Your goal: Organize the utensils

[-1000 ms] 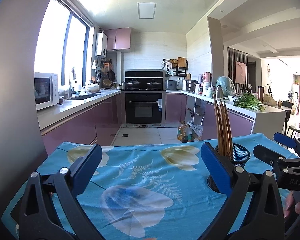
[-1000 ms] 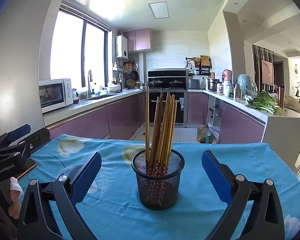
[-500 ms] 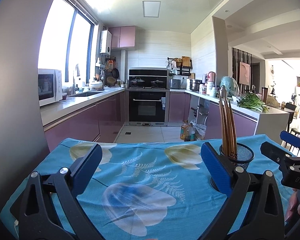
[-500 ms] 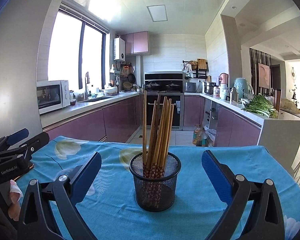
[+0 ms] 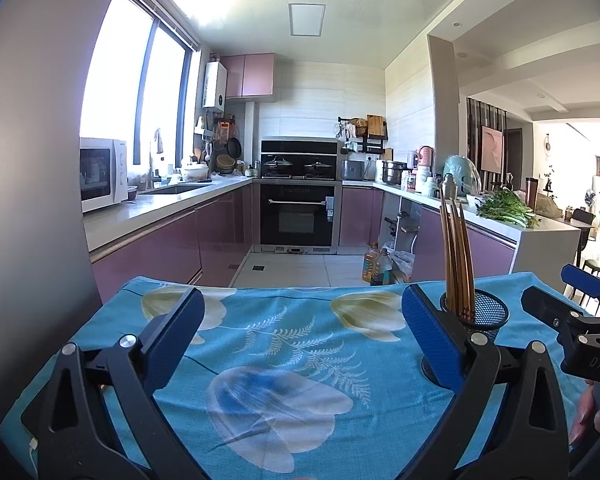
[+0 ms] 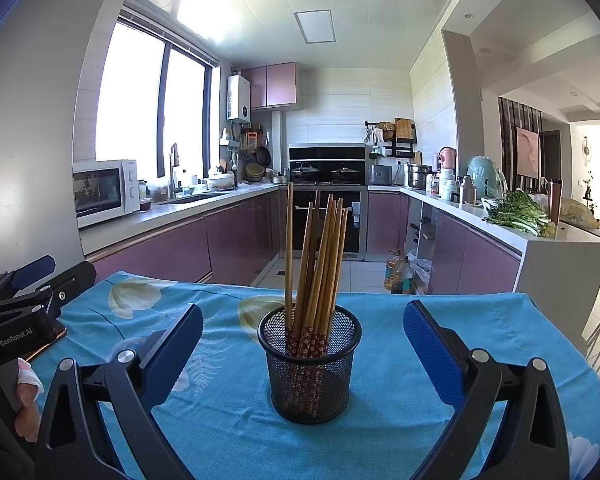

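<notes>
1. A black wire-mesh cylindrical holder [image 6: 309, 364] stood upright on the surface covered by a blue floral cloth [image 6: 388, 364], at the lower centre of the right wrist frame.
2. It held a bundle of brown wooden chopsticks [image 6: 320, 264], patterned ends down, the tips fanning slightly above the rim.
3. The right hand-held gripper [image 6: 303, 344] had its blue-padded fingers spread wide to either side of the holder, touching nothing.
4. The left hand-held gripper [image 5: 298, 334] was likewise spread and empty over bare cloth; the holder [image 5: 482, 312] showed just behind its right finger, at the right of the left wrist frame.
5. Compared with a second earlier, the holder sat slightly lower and more central in the right wrist frame; both hand-held grippers remained spread.
</notes>
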Demonstrator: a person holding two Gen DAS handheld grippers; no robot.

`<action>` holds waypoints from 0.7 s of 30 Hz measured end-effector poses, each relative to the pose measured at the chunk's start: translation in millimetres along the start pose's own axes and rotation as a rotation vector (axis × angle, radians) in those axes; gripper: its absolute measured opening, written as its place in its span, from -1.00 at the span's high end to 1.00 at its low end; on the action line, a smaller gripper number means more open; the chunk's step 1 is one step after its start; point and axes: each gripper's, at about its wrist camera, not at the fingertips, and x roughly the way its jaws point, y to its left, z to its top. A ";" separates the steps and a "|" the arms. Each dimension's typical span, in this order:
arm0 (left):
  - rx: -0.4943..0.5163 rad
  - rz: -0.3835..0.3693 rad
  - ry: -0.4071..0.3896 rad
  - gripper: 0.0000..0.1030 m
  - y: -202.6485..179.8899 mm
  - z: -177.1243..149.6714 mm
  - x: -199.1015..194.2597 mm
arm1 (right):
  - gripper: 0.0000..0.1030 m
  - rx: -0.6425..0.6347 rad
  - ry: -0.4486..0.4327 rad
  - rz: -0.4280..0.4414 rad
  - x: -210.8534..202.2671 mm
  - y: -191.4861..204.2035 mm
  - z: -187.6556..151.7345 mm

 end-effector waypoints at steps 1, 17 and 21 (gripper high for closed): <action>0.000 -0.001 0.001 -0.89 -0.5 0.4 0.3 | -0.88 0.000 -0.002 -0.001 -0.4 0.1 0.1; 0.001 -0.002 0.002 -0.89 -2.9 1.0 -0.9 | -0.88 0.013 -0.001 0.002 1.4 -3.6 0.4; 0.000 -0.004 0.001 -0.89 -3.8 2.0 -0.5 | -0.88 0.013 -0.004 0.002 0.3 -3.7 0.2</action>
